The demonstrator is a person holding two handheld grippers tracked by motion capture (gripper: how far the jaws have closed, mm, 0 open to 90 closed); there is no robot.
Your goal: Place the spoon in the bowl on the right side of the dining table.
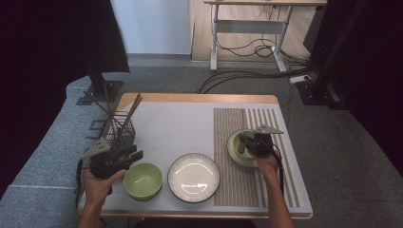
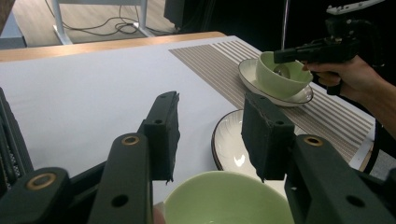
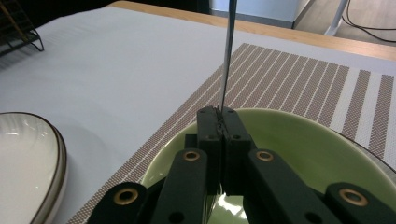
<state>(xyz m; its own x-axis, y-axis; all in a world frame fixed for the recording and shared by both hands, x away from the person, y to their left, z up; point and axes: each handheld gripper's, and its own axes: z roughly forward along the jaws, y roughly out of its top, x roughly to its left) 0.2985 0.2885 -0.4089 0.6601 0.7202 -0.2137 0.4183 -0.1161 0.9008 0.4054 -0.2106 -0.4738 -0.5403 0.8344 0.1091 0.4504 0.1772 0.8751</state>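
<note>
Grey carpet and a tangle of cables run behind a wooden table (image 1: pixel 199 98) covered by a pale mat, with a brown-striped placemat (image 1: pixel 237 190) on its right half. At the left edge a black wire caddy (image 1: pixel 119 133) holds several dark chopsticks (image 1: pixel 132 110) that lean outward. Along the near side sit a green bowl (image 1: pixel 143 180) and, just beside it, a white plate with a dark rim (image 1: pixel 193 177). The left gripper (image 2: pixel 210 130) hovers just above that green bowl's near rim, jaws spread wide apart with nothing between them — the left hand (image 1: pixel 97 187) grips it from below in the high view. On the placemat a second green bowl (image 3: pixel 308 149) rests in a white saucer (image 2: pixel 299 97). The right gripper (image 3: pixel 223 122) reaches over this bowl, its jaws pressed together on the thin metal handle (image 3: pixel 227 56) of a utensil that rises straight up from them; its lower end sits inside the bowl, seen from the left gripper view as a shiny spoon bowl (image 2: pixel 281 71). The right hand (image 1: pixel 267 164) holds this gripper from the near side of the saucer.
</note>
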